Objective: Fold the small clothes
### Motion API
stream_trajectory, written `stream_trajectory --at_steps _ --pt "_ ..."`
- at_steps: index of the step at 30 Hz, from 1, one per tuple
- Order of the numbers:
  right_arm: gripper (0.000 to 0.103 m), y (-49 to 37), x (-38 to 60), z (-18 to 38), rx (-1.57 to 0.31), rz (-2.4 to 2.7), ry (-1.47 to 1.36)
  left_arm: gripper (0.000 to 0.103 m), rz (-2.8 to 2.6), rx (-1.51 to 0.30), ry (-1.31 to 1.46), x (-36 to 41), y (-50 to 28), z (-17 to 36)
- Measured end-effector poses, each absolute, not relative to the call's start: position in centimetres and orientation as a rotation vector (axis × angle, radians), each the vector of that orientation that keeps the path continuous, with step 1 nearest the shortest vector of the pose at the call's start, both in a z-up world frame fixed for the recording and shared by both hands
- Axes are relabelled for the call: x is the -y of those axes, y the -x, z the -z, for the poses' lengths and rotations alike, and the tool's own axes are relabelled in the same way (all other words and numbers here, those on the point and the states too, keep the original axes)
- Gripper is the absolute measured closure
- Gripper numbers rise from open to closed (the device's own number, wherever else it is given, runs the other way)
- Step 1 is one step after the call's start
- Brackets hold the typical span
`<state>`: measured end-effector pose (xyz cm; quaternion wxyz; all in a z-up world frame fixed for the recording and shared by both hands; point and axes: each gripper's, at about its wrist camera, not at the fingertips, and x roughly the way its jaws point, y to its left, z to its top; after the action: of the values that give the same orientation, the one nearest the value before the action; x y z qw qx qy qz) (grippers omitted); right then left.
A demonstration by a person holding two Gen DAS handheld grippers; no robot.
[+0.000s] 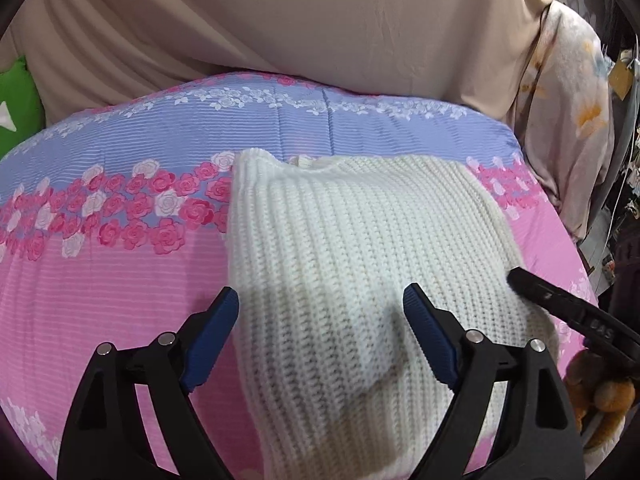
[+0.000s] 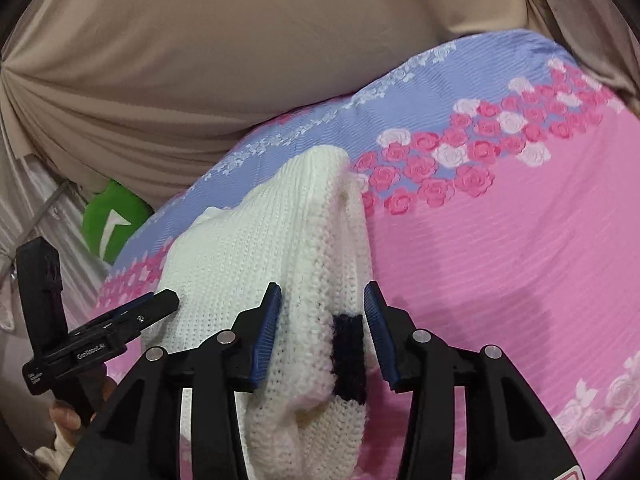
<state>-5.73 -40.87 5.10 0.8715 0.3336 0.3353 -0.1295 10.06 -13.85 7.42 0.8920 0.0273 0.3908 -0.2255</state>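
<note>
A cream ribbed knit garment (image 1: 360, 248) lies folded on the pink and lilac rose-print bedcover (image 1: 112, 280). My left gripper (image 1: 320, 312) is open, its blue pads either side of the garment's near left part, just above it. In the right wrist view the garment (image 2: 256, 248) shows layered edges and a dark navy band (image 2: 349, 354). My right gripper (image 2: 322, 312) is open, with its jaws straddling the garment's right edge. The right gripper's finger shows in the left wrist view (image 1: 560, 300), and the left gripper shows in the right wrist view (image 2: 132, 316).
A beige draped sheet (image 1: 320, 32) rises behind the bed. A green cushion (image 1: 16, 100) sits at the far left. A floral cloth (image 1: 568, 128) hangs at the right, and a brown plush toy (image 1: 604, 396) lies by the bed's right edge.
</note>
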Motion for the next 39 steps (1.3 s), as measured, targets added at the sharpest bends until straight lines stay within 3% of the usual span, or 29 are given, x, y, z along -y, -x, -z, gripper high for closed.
stream_trajectory --at_steps 2,3,4,7,11,15,18,21,23,25,27,28,33,36,39 --pt "0.06 4.8 40.7 -4.8 -0.719 0.264 -0.671 0.021 0.452 -0.814 -0.059 13.3 -10.0 -7.3" --pt "0.065 4.2 40.6 -4.8 -0.735 0.264 -0.651 0.021 0.45 -0.82 -0.057 13.1 -10.1 -7.2" --pt "0.079 3.7 40.2 -5.2 -0.744 0.261 -0.617 0.021 0.444 -0.827 -0.054 12.9 -10.2 -7.0" --pt "0.086 3.5 38.2 -9.9 -0.64 0.159 -0.531 0.021 0.435 -0.826 -0.041 12.5 -10.1 -7.2" --pt "0.087 4.7 37.7 -13.3 -0.507 0.062 -0.529 0.02 0.43 -0.784 -0.047 12.4 -9.5 -8.0" --pt "0.087 2.8 41.1 -4.2 -0.815 0.328 -0.539 0.019 0.414 -0.82 -0.076 12.9 -10.1 -6.6" --pt "0.084 4.0 41.1 -5.4 -0.748 0.31 -0.578 0.018 0.422 -0.854 -0.061 13.0 -10.5 -5.4" --pt "0.079 5.2 39.8 -7.6 -0.699 0.335 -0.545 0.019 0.432 -0.844 -0.053 12.8 -10.2 -6.1" --pt "0.065 6.1 39.3 -7.8 -0.696 0.336 -0.553 0.018 0.453 -0.837 -0.048 12.7 -9.7 -6.9" --pt "0.064 7.1 39.1 -7.0 -0.726 0.339 -0.574 0.01 0.488 -0.839 -0.042 12.6 -9.1 -7.3" --pt "0.07 8.2 38.8 -6.3 -0.75 0.312 -0.611 0.009 0.513 -0.852 -0.048 12.8 -8.7 -7.1" --pt "0.09 8.6 38.4 -6.2 -0.752 0.283 -0.613 0.009 0.516 -0.863 -0.059 13.0 -8.5 -6.7" --pt "0.094 9.3 35.6 -9.1 -0.673 0.184 -0.603 0.009 0.513 -0.873 -0.07 13.2 -7.8 -6.5" --pt "0.094 8.1 36.8 -5.3 -0.802 0.325 -0.539 0.009 0.488 -0.875 -0.077 13.0 -8.2 -6.1" --pt "0.09 9.3 38.2 -5.1 -0.75 0.295 -0.657 0.009 0.489 -0.92 -0.047 12.8 -8.8 -5.2"
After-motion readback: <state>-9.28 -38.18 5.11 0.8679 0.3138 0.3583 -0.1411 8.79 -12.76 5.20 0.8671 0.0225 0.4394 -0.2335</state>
